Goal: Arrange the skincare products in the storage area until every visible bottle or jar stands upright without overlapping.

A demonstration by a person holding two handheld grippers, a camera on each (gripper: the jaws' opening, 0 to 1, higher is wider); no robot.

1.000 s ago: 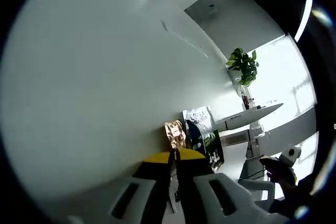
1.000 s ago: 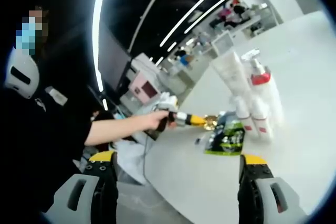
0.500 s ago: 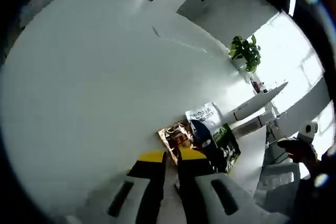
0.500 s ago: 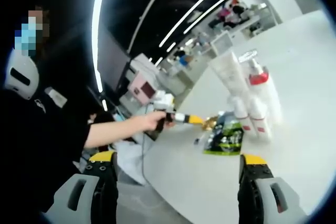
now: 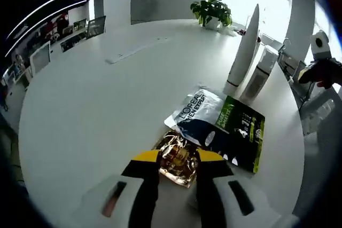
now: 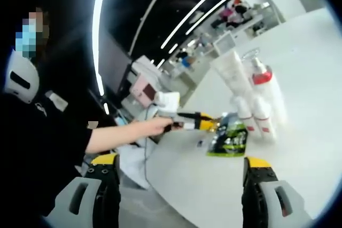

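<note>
Two views compared with the earlier frames. Left gripper view: the left gripper [image 5: 177, 159] has tipped down toward the white table [image 5: 80, 110]; before, the table filled most of the view at a steep tilt. Its jaws now sit closely either side of the gold sachet [image 5: 178, 156], apparently pinching it. Just beyond the tips lies the black-and-green sachet [image 5: 222, 129], flat; farther off to the right stand a tall white tube [image 5: 243, 54] and a grey bottle [image 5: 258, 78], upright. Right gripper view: right gripper [image 6: 181, 166] jaws wide apart, nothing between them, unchanged. Ahead, a person's hand [image 6: 157, 126] holds the other gripper low at the sachets; upright bottles [image 6: 256, 105] cluster right of it.
</note>
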